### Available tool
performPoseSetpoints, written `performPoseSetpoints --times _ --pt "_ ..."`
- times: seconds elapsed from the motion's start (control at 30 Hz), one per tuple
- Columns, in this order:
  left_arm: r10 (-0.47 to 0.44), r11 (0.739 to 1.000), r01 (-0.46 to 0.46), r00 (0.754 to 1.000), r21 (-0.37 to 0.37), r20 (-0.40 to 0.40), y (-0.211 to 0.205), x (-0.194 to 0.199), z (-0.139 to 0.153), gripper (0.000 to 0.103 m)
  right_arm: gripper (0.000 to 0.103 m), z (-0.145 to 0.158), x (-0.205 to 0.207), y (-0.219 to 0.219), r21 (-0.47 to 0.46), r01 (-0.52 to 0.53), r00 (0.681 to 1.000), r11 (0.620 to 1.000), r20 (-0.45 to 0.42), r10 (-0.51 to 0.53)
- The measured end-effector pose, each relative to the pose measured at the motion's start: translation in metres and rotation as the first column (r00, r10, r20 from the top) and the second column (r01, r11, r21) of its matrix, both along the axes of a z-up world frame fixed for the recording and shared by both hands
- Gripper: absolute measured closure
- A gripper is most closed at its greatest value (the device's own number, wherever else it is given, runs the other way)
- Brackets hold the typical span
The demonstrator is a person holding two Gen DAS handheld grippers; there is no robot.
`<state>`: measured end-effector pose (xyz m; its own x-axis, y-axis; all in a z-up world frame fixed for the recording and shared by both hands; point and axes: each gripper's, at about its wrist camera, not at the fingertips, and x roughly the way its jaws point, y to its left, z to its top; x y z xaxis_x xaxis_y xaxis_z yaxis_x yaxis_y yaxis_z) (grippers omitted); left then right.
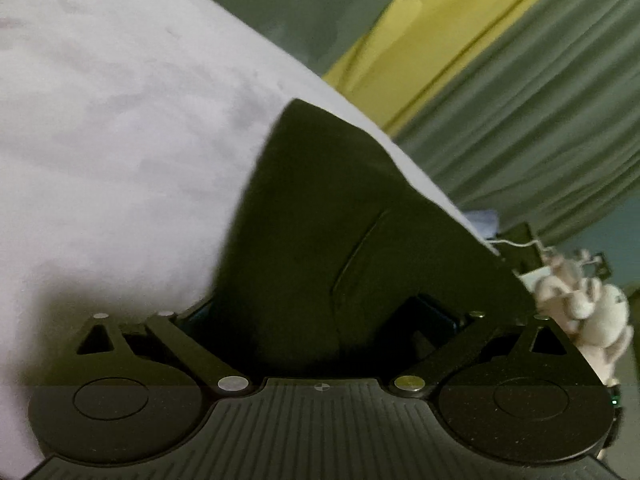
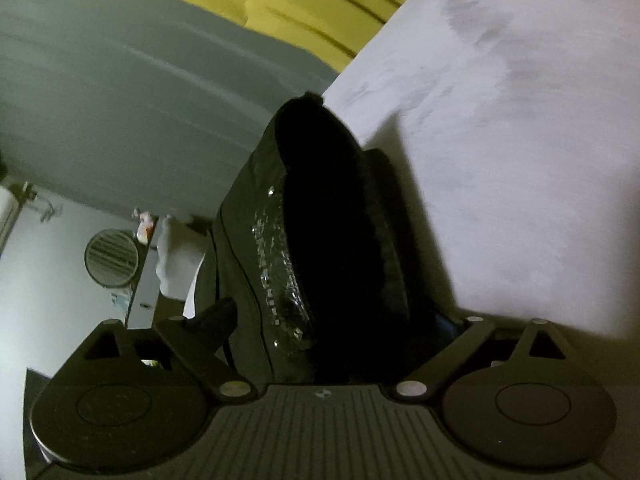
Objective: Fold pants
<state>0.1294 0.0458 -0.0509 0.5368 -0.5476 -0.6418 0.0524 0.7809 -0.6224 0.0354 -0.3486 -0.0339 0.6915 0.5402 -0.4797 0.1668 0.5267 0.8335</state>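
Note:
The black pants (image 1: 312,216) fill the middle of the left wrist view, rising from between the fingers of my left gripper (image 1: 316,320), which is shut on the cloth. A seam or pocket line runs across the fabric. In the right wrist view the black pants (image 2: 320,220) hang as a bunched fold with a shiny printed strip, and my right gripper (image 2: 340,332) is shut on them. Both fingertips are hidden under the cloth. A pale lilac sheet (image 1: 120,140) lies behind the pants in the left view, and it also shows in the right wrist view (image 2: 520,140).
Grey-green and yellow curtains (image 1: 500,100) hang past the sheet's edge. A white plush toy (image 1: 592,312) sits at the right of the left view. A round fan (image 2: 112,258) and a white wall stand at the left of the right view.

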Motion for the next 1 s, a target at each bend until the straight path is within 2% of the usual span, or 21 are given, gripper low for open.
performPoseSetpoints --times 0.1,0.13,0.17,0.27,0.47,0.63,0.77,1.0 --pt "-0.039 0.999 0.038 0.999 -0.026 -0.03 -0.003 0.016 -0.005 0.0 0.011 0.001 0.007 0.0 -0.012 -0.004 1.0 1.0 0.0 0.004" --pt "-0.05 0.998 0.049 0.998 -0.035 -0.033 -0.005 0.02 -0.007 0.0 0.015 0.002 0.011 0.001 -0.025 -0.009 1.0 1.0 -0.002 0.008" --pt "-0.055 0.998 0.054 0.998 -0.035 -0.033 -0.007 0.023 -0.008 0.0 0.024 0.002 0.014 0.002 -0.039 -0.008 1.0 0.999 -0.005 0.008" --pt "-0.071 0.997 0.07 0.997 -0.019 -0.034 -0.015 0.028 -0.007 0.0 0.034 -0.001 0.021 0.001 -0.032 -0.012 1.0 0.999 -0.018 0.012" --pt "-0.064 0.998 0.064 0.997 -0.005 -0.04 -0.022 0.035 -0.004 0.0 0.034 -0.005 0.028 0.0 0.013 -0.015 0.999 1.0 -0.043 0.016" --pt "-0.034 0.999 0.033 0.999 -0.024 -0.034 -0.018 0.03 -0.001 0.0 0.034 -0.001 0.041 0.011 -0.018 -0.023 0.998 1.0 -0.061 0.022" --pt "-0.038 0.999 0.038 0.999 0.003 -0.002 -0.021 0.027 0.003 0.006 0.045 0.01 0.038 0.02 -0.074 -0.011 0.999 0.997 -0.051 0.007" --pt "-0.03 1.0 0.03 0.999 -0.002 0.024 -0.016 0.029 0.008 0.017 0.054 0.033 0.035 0.036 -0.165 -0.003 1.0 0.986 -0.023 -0.001"
